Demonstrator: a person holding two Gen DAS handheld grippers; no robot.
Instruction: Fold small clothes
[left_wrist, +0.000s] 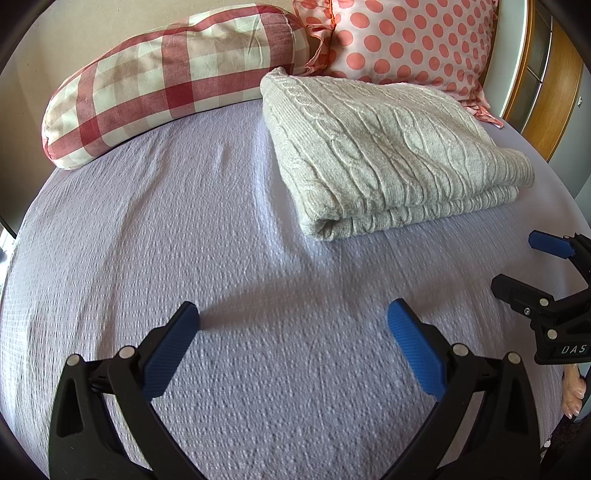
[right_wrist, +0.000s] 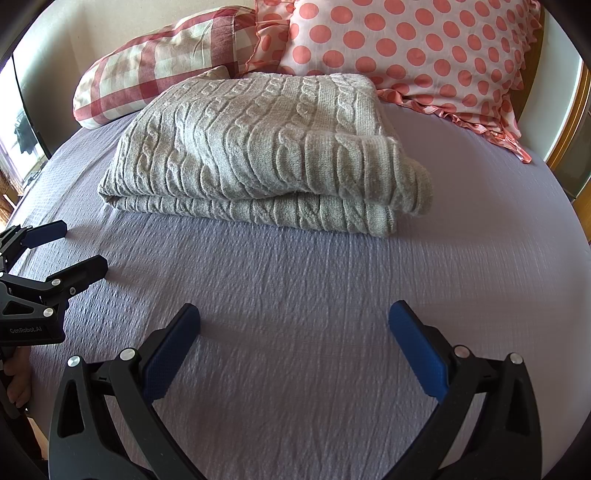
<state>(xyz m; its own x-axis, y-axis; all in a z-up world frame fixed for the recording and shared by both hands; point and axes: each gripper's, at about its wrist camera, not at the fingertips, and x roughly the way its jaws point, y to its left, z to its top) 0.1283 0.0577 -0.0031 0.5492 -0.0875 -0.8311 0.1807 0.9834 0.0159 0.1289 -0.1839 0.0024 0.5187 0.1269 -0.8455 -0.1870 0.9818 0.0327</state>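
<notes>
A grey cable-knit sweater (left_wrist: 384, 155) lies folded in a thick rectangle on the lilac bedspread (left_wrist: 207, 236); it also shows in the right wrist view (right_wrist: 258, 155). My left gripper (left_wrist: 293, 317) is open and empty, low over the bedspread, in front and left of the sweater. My right gripper (right_wrist: 294, 317) is open and empty, in front of the sweater's near folded edge. Each gripper shows in the other's view: the right one (left_wrist: 517, 262) at the right edge, the left one (right_wrist: 79, 247) at the left edge, both with jaws apart.
A red-and-cream checked bolster pillow (left_wrist: 162, 81) and a pink polka-dot pillow (left_wrist: 406, 40) lie at the head of the bed behind the sweater. A wooden frame (left_wrist: 543, 96) stands to the right. A window (right_wrist: 14, 147) is at the left.
</notes>
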